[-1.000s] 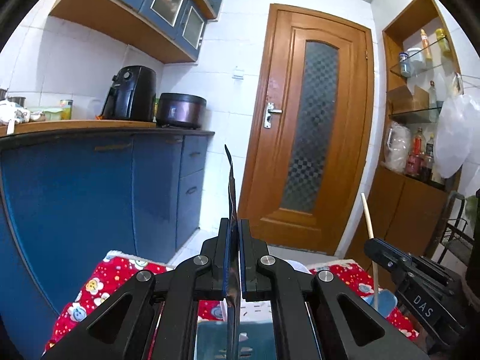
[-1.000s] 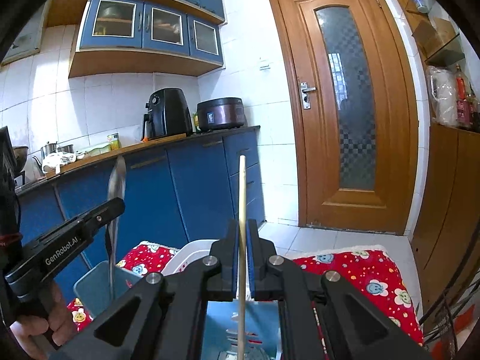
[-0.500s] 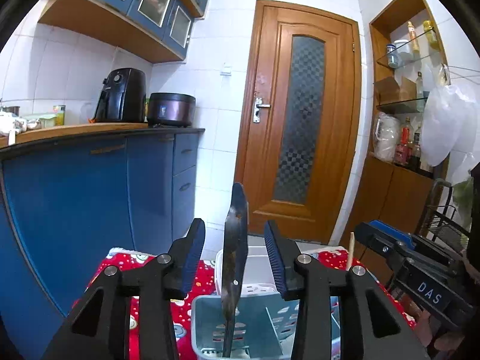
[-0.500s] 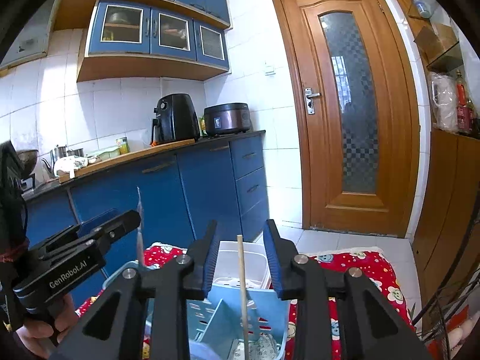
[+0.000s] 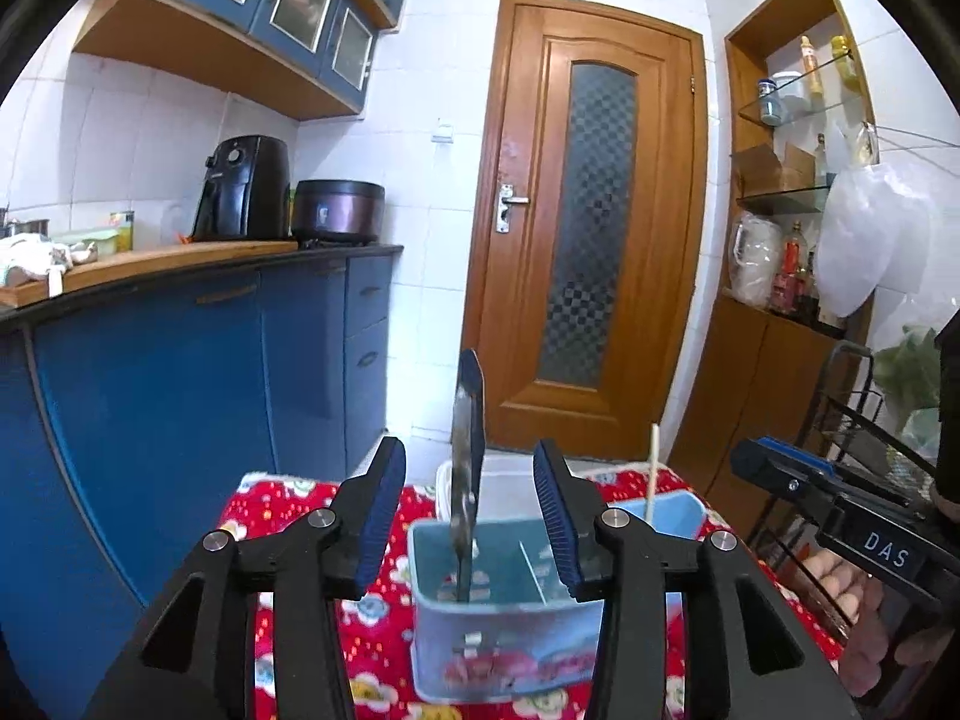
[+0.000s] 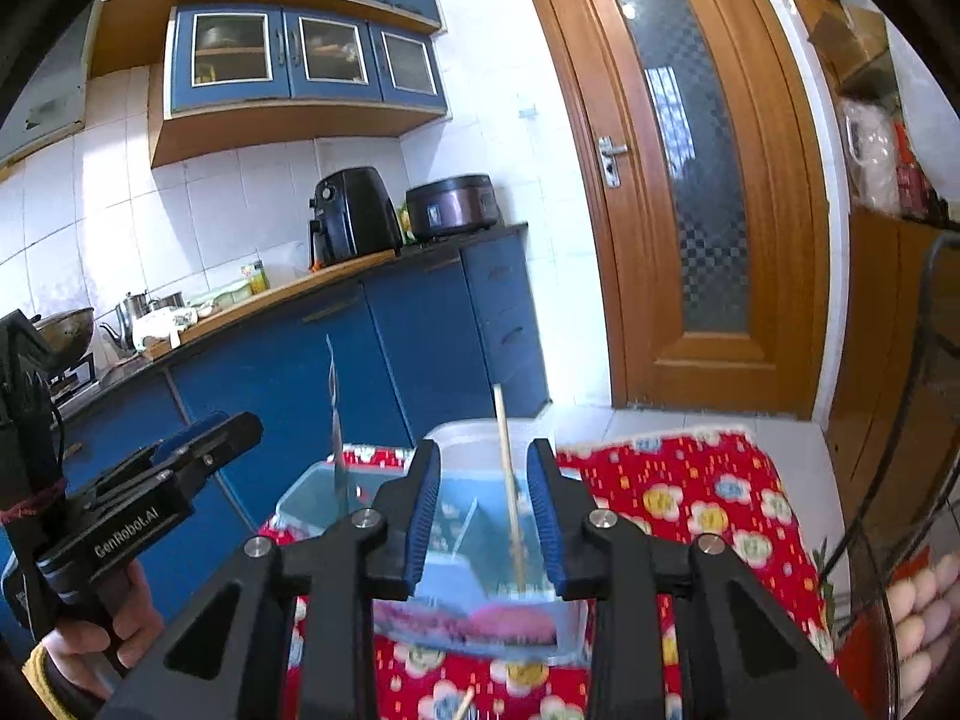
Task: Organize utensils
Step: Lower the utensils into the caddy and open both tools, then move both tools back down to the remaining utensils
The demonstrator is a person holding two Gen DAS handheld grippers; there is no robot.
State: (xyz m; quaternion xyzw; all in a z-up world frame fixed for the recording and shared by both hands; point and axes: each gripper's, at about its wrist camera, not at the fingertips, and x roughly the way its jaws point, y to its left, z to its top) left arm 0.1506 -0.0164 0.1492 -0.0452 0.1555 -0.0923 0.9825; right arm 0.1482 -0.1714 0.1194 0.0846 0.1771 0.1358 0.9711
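A light blue utensil caddy (image 5: 498, 618) stands on a red floral cloth. A knife (image 5: 471, 396) stands upright in its left compartment. It lies between the fingers of my left gripper (image 5: 468, 447), whose jaws are opening, and neither pad touches it. A wooden chopstick (image 6: 507, 468) stands in the caddy (image 6: 468, 624) between the pads of my right gripper (image 6: 485, 450), which is open and clear of it. The chopstick (image 5: 653, 468) also shows in the left wrist view, and the knife (image 6: 336, 420) in the right wrist view.
A white plastic container (image 6: 474, 438) sits just behind the caddy. The red floral cloth (image 6: 690, 492) covers the small table, and a loose chopstick tip (image 6: 465, 702) lies on it near me. Blue cabinets run along the left; a wire rack (image 5: 864, 420) stands at the right.
Both grippers went from shut to open and let go of the knife and the chopstick, which now stand lower in the caddy. Both grippers have drawn back from it.
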